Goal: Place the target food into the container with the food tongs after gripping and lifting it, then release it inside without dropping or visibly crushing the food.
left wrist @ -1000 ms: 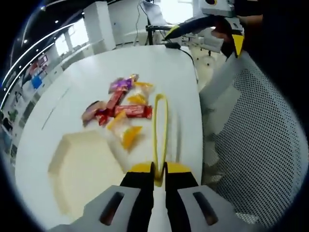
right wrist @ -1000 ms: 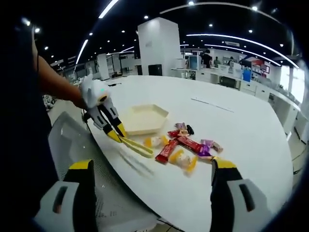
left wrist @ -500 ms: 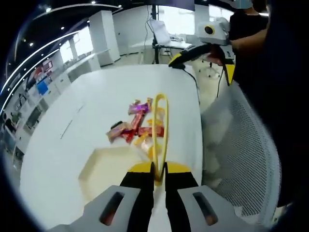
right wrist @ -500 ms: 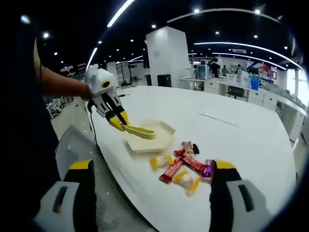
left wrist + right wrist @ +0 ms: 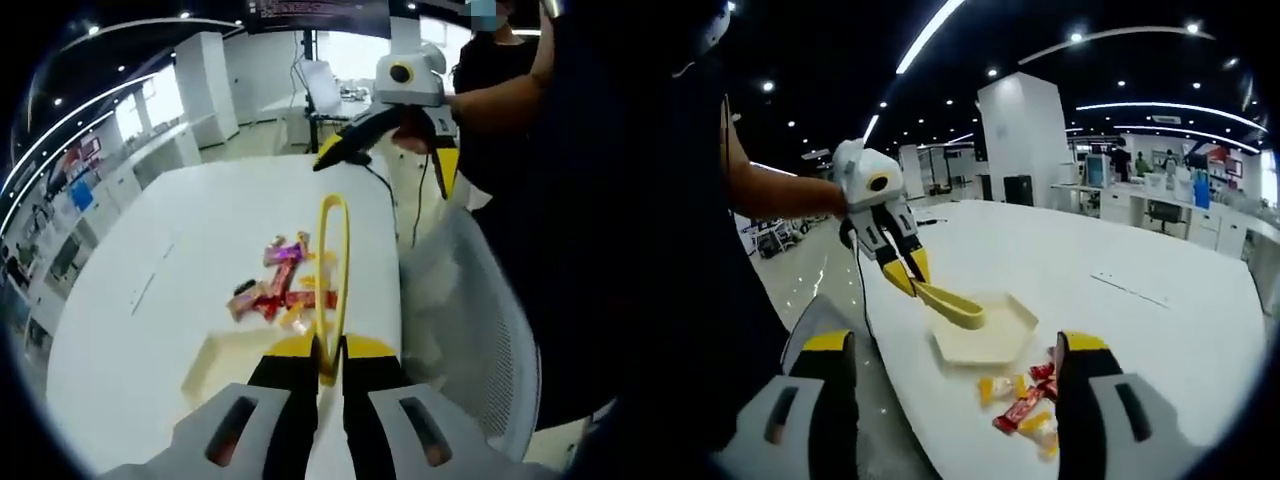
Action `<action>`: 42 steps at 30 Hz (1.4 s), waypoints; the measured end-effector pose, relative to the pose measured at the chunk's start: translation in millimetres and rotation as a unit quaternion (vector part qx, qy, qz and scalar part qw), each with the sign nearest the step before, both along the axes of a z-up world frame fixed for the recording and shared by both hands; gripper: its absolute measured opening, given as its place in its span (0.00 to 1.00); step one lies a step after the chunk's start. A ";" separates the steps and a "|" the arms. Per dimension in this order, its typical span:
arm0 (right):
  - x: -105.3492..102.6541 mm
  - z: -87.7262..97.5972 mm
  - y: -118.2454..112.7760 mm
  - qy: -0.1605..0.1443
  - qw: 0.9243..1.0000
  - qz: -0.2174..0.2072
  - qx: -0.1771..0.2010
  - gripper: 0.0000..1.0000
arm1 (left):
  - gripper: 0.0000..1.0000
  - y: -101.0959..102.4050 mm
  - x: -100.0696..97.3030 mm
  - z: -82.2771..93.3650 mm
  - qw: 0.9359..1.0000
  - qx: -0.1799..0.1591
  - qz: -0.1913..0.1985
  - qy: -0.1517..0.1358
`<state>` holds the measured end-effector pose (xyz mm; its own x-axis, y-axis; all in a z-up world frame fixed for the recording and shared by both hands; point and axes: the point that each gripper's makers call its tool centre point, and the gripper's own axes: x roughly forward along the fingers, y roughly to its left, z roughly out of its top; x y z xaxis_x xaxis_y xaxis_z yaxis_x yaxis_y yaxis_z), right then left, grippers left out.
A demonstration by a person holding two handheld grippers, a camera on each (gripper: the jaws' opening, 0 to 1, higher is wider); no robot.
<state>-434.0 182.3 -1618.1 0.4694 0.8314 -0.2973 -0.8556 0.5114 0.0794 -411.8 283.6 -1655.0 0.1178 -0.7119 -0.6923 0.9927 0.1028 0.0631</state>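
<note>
Left gripper point(image 5: 330, 360): jaws nearly closed, clamped on the handle end of the yellow tongs point(image 5: 333, 270); in the right gripper view this gripper point(image 5: 915, 280) hangs above the desk's near edge, by the tray.
Tongs: the two arms lie close together and carry nothing; their tip hangs over the near rim of the tray point(image 5: 985, 335).
Right gripper point(image 5: 950, 370): jaws spread wide and empty; in the left gripper view it point(image 5: 385, 150) is held in the air beyond the desk's far edge, in a hand.
Target food: a cluster of wrapped snacks point(image 5: 285, 290), red, purple and yellow-orange, lies on the white desk point(image 5: 170, 260) near its right edge, just beyond the tray; which piece is the target cannot be told.
Container: a pale hexagonal tray, empty, resting near the desk's near edge, beside the snacks point(image 5: 1025, 405).
Change: over the last second the left gripper has risen and drawn back, so the tongs, which lay low alongside the snacks, now stand above the tray; the right gripper has lifted too.
Meaning for the task: nothing was picked up. Gripping, lifting and releasing all appear yet to be done, and the tongs would need to go forward and down to the snacks.
Other: a mesh chair point(image 5: 480, 320) stands at the desk's right edge.
</note>
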 end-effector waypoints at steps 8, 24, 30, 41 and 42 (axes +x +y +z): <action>-3.4 22.3 21.0 -0.004 0.999 0.042 0.022 0.69 | 0.02 -13.8 -13.7 28.4 0.999 -0.014 -0.038 -0.007; -17.8 67.9 39.0 0.006 0.986 0.106 0.126 0.50 | 0.02 -51.4 -39.6 93.0 0.989 -0.134 -0.056 0.021; -25.7 77.8 45.3 0.017 0.980 0.139 0.139 0.45 | 0.02 -66.2 -51.7 104.6 0.987 -0.142 -0.072 0.038; -35.3 65.9 67.5 0.003 0.976 0.181 0.118 0.30 | 0.03 -65.5 -59.2 93.2 0.988 -0.123 -0.074 0.049; -35.2 65.2 69.1 0.002 0.976 0.181 0.117 0.29 | 0.03 -63.4 -57.9 91.7 0.989 -0.121 -0.073 0.045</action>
<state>-469.3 251.4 -1552.9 0.1308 0.9882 -0.0795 -0.9766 0.1422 0.1614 -469.7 220.2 -1563.3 -0.0523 -0.8628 -0.5027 0.9986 -0.0403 -0.0347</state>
